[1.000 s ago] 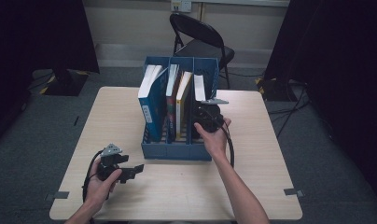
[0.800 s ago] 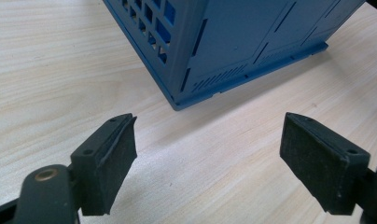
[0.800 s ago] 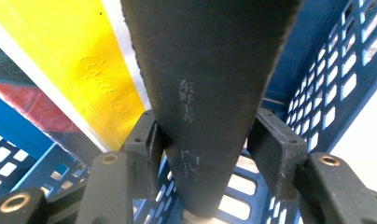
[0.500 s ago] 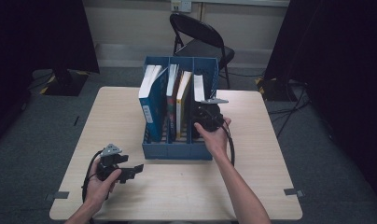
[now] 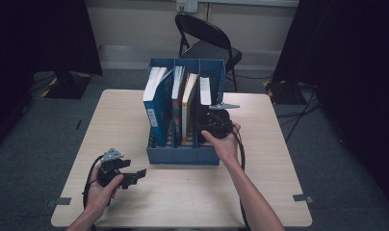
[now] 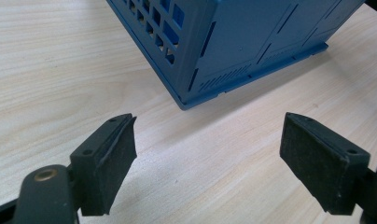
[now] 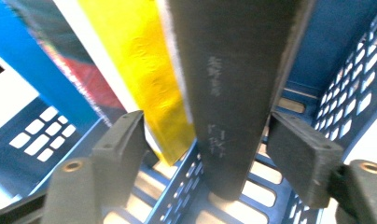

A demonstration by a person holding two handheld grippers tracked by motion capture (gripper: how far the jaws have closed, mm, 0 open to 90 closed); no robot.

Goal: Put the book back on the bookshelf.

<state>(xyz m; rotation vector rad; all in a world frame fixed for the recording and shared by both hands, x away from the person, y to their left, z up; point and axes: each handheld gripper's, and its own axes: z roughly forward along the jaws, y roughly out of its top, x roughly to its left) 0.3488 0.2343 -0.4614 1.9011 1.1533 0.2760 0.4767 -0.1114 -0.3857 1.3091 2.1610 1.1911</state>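
So your right tool [image 7: 205, 154] has just been opening up, and the dark book [image 7: 233, 93] sits between its jaws with gaps on both sides, so nothing's pinching it. The book stands in the rightmost compartment of the blue file rack [image 5: 183, 156], just beside the yellow book [image 7: 135, 60], with its bottom corner down on the slotted floor. Looks to me like that's the release, so this book is filed; I'd back the tool straight out so you don't tip it. Your left tool [image 5: 130, 177] is parked low on the worktop [image 5: 279, 159] near the rack's front-left corner, jaws wide apart with nothing in them, same spot as a second ago.
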